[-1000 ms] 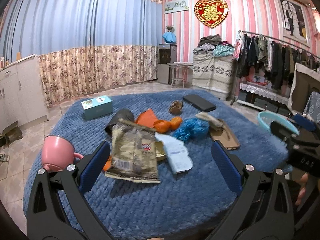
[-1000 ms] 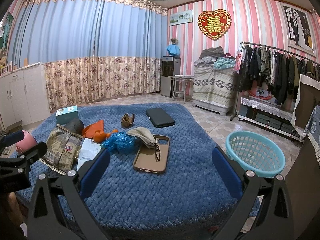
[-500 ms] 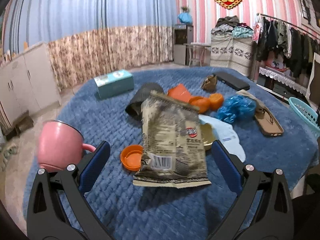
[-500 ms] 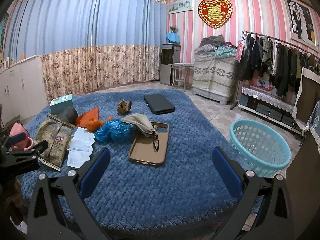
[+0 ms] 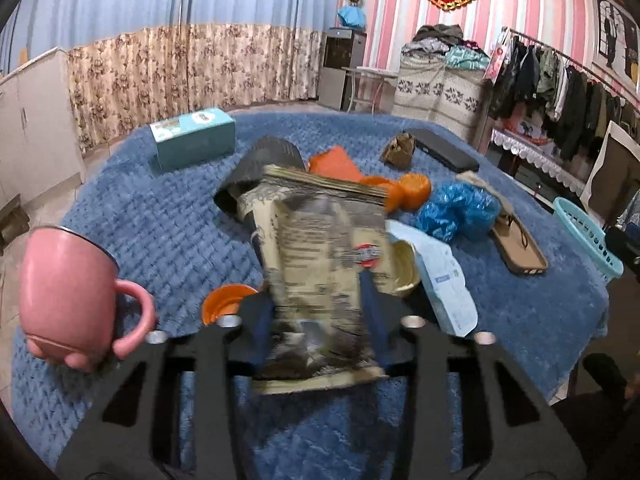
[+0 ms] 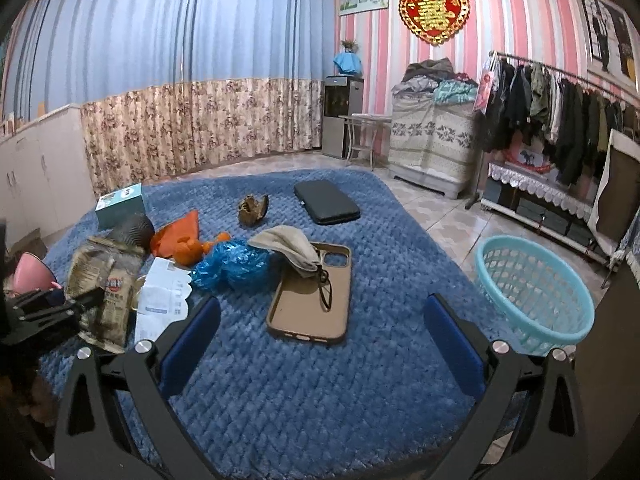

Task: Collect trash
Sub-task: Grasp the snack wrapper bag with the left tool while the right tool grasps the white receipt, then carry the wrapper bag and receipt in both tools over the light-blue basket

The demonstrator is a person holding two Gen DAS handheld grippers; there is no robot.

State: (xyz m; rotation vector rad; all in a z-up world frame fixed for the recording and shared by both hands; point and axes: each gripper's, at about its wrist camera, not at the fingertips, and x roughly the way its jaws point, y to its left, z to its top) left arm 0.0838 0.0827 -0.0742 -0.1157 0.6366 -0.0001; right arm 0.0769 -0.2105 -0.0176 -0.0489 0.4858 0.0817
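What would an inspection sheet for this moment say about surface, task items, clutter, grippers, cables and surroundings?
Surface: blue quilted cover on a table.
Job's things: snack bag between the left gripper fingers; blue plastic bag, orange peels, paper slip lying loose; teal basket on the floor to the right.
Clutter: pink mug, phone case, tissue box.
Grippers: left shut on the bag; right gripper open, empty.
Cables: nothing seen.
Surroundings: curtains, clothes rack.

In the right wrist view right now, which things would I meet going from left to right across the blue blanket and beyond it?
Pink enamel mug → crinkled brown snack bag → white paper receipt → crumpled blue plastic bag → tan phone case → light blue plastic basket.
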